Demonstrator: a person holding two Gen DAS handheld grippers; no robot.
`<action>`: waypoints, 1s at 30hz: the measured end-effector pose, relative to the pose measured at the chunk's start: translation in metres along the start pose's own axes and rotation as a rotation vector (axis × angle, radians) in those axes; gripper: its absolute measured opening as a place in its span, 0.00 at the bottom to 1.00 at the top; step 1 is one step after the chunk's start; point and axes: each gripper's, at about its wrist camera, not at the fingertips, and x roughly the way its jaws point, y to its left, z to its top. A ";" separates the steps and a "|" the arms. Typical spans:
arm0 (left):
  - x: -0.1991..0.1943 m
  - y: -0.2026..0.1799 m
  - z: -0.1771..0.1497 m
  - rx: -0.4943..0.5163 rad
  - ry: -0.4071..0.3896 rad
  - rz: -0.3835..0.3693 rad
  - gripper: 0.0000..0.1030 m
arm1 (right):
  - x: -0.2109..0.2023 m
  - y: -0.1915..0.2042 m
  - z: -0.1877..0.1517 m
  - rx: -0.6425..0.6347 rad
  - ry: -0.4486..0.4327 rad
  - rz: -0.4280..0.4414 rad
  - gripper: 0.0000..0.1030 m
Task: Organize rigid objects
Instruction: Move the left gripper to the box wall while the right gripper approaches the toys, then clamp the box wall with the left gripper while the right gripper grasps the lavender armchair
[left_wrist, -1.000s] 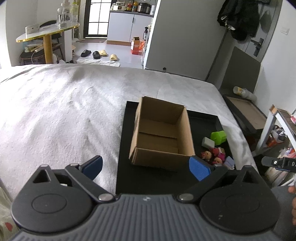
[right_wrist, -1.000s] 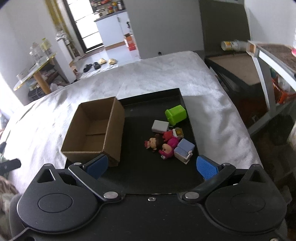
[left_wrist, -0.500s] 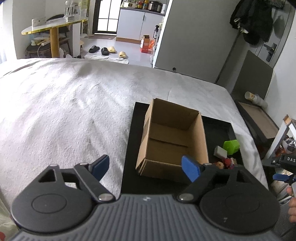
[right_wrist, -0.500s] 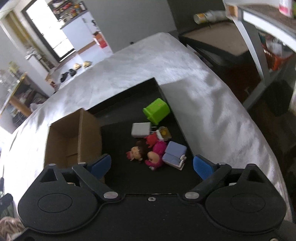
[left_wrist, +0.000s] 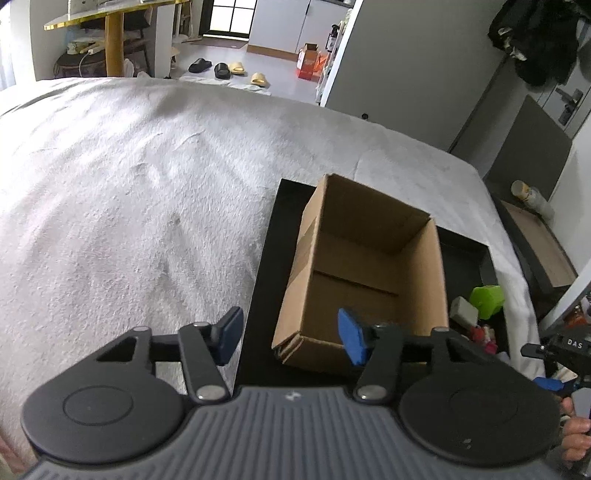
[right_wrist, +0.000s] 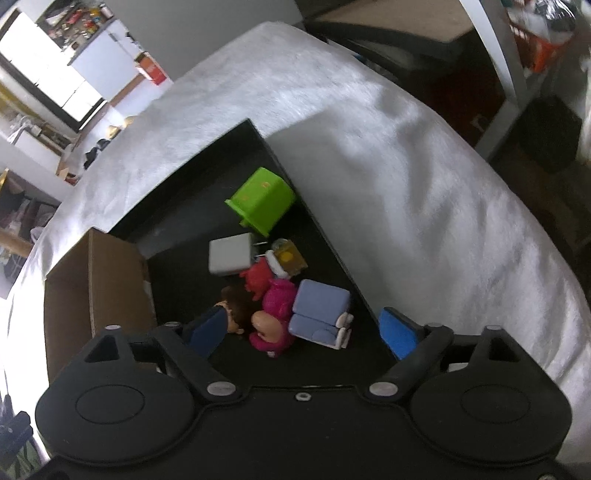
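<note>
While both tools, left tool (left_wrist: 291, 338) and right tool (right_wrist: 301, 326), close empty, the cardboard box (left_wrist: 364, 273) runs lengthwise up the black tray (right_wrist: 207, 184), mouth upward, toys crowding the tray's right wall.

One black tray (right_wrist: 207, 206) lies on one bed (right_wrist: 406, 184), and one open cardboard box (left_wrist: 369, 258) stands in it. Beside the box sits a small heap of toys: one green block (right_wrist: 264, 199), one grey cube (right_wrist: 229, 254), one lilac toy armchair (right_wrist: 321, 312), one pink figure (right_wrist: 275, 314), one brown-haired figure (right_wrist: 236, 306), one red piece (right_wrist: 258, 277) and one yellowish piece (right_wrist: 288, 256) (the pile overlaps, so more may hide). In the upper left of the left wrist view, four slippers (left_wrist: 221, 68) lie on the floor.
</note>
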 end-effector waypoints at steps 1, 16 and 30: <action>0.005 0.000 0.001 -0.002 0.005 -0.001 0.51 | 0.003 -0.002 0.001 0.012 0.003 -0.003 0.82; 0.062 0.001 0.009 -0.007 0.076 0.029 0.42 | 0.041 -0.010 0.007 0.061 0.061 -0.070 0.66; 0.073 -0.008 0.004 0.088 0.133 0.007 0.12 | 0.032 -0.026 0.005 0.178 0.076 0.049 0.57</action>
